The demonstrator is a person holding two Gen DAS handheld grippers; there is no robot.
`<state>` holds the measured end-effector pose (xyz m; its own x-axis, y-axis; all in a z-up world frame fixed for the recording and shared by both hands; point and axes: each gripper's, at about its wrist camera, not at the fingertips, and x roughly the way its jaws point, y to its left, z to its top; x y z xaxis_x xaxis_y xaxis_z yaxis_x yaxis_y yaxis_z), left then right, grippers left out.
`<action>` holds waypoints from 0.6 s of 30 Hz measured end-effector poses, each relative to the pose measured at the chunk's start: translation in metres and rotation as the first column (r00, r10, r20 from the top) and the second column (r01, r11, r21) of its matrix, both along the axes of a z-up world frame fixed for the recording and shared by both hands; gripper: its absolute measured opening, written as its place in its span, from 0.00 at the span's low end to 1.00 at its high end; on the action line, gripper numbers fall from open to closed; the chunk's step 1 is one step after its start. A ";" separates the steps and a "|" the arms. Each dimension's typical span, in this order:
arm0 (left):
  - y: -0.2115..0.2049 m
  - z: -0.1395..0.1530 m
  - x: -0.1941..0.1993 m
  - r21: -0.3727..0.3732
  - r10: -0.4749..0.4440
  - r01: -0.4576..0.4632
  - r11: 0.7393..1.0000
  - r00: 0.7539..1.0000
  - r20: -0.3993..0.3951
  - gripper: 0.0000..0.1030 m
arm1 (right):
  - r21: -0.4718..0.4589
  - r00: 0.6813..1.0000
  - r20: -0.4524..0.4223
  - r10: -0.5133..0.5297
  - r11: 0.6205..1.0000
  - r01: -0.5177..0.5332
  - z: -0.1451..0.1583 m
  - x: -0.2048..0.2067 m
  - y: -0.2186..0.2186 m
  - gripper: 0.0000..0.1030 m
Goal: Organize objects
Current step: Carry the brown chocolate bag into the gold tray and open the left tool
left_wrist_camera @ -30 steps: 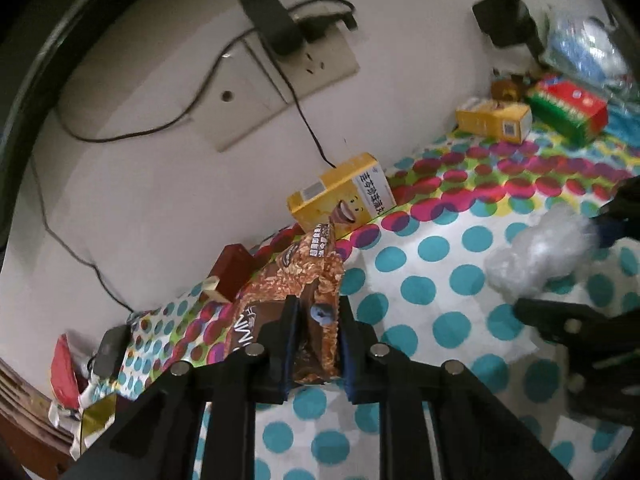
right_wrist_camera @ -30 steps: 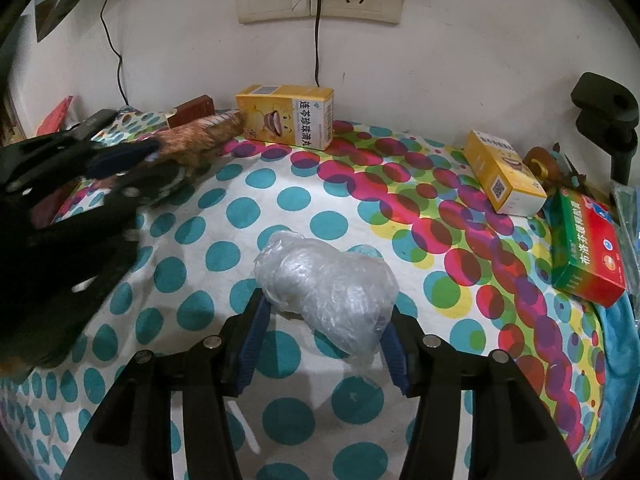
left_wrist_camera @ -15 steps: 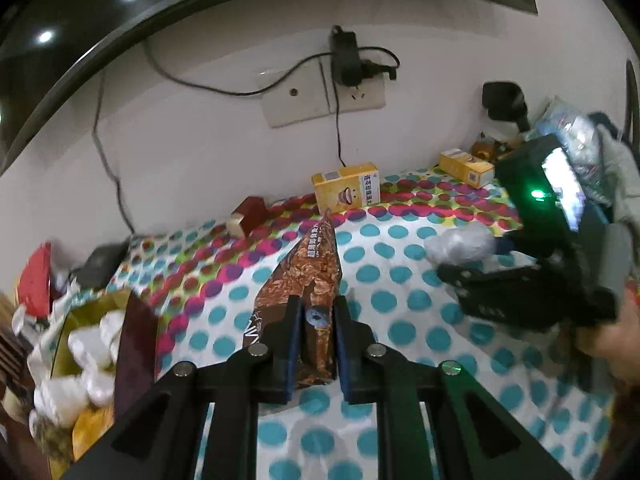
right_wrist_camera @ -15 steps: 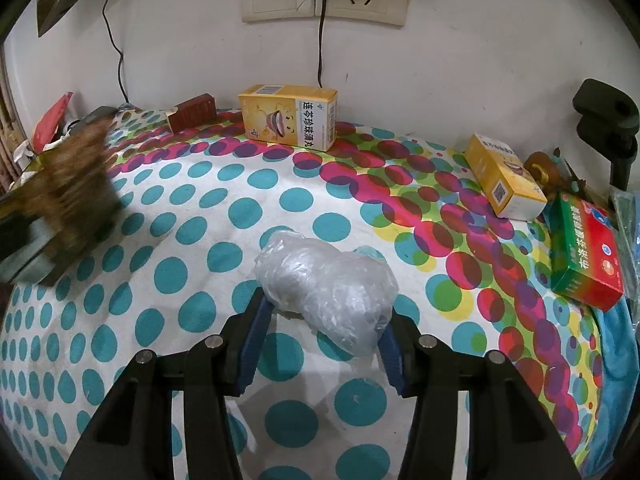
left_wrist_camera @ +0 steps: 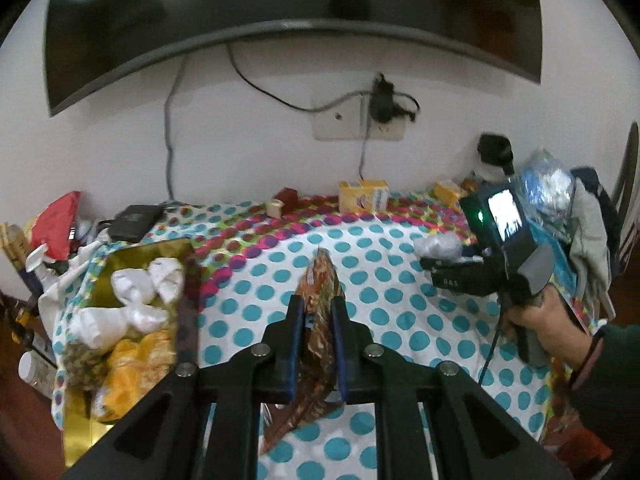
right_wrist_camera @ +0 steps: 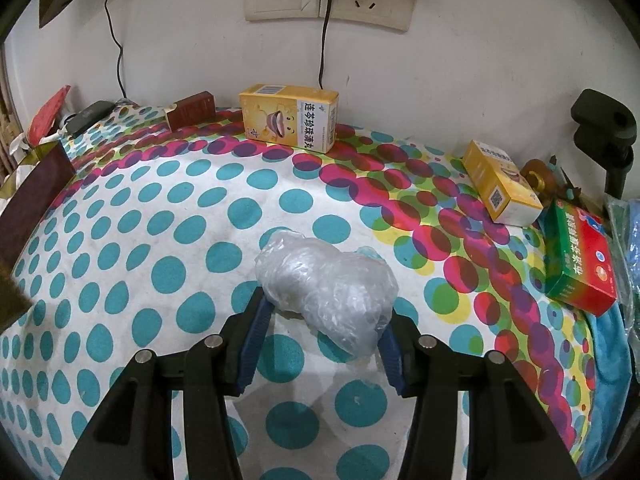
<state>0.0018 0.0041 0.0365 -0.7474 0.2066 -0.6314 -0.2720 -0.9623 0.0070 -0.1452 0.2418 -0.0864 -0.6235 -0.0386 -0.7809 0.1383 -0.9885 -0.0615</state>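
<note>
Pinching only the thin lower edge of the brown snack packet, the left gripper may let it slip above the dotted tablecloth, while the right gripper, clamped on the crinkled plastic bundle, risks crushing it.

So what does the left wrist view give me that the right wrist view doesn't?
Only the left wrist view shows the left tongs shut on the brown foil snack packet, the gold box of white wrapped bundles at the table's left edge, and the dark curved screen on the wall. Only the right wrist view shows the red-and-green carton. Both show the crumpled clear plastic bundle between the right tongs and the yellow medicine box.
</note>
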 end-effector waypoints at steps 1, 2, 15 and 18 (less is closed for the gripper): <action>-0.007 0.007 0.003 0.003 0.014 -0.014 1.000 1.000 -0.011 0.12 | 0.002 1.000 -0.001 0.000 1.000 0.000 0.000 0.000 0.000 0.47; -0.013 0.013 0.005 0.009 0.019 -0.019 1.000 1.000 -0.014 0.09 | 0.003 1.000 -0.001 0.000 1.000 0.000 0.000 0.000 0.000 0.47; -0.078 -0.008 0.017 0.107 0.168 -0.166 0.980 0.986 -0.009 0.03 | 0.022 1.000 -0.006 0.001 1.000 -0.001 0.000 0.001 -0.001 0.47; -0.061 -0.045 0.021 0.209 0.079 -0.093 0.973 0.994 0.076 0.04 | 0.010 1.000 -0.002 -0.002 1.000 0.002 0.000 0.000 -0.001 0.48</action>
<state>0.0226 -0.0567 -0.0083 -0.7260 0.2780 -0.6290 -0.1810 -0.9596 -0.2152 -0.1448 0.2408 -0.0862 -0.6251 -0.0297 -0.7800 0.1361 -0.9881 -0.0715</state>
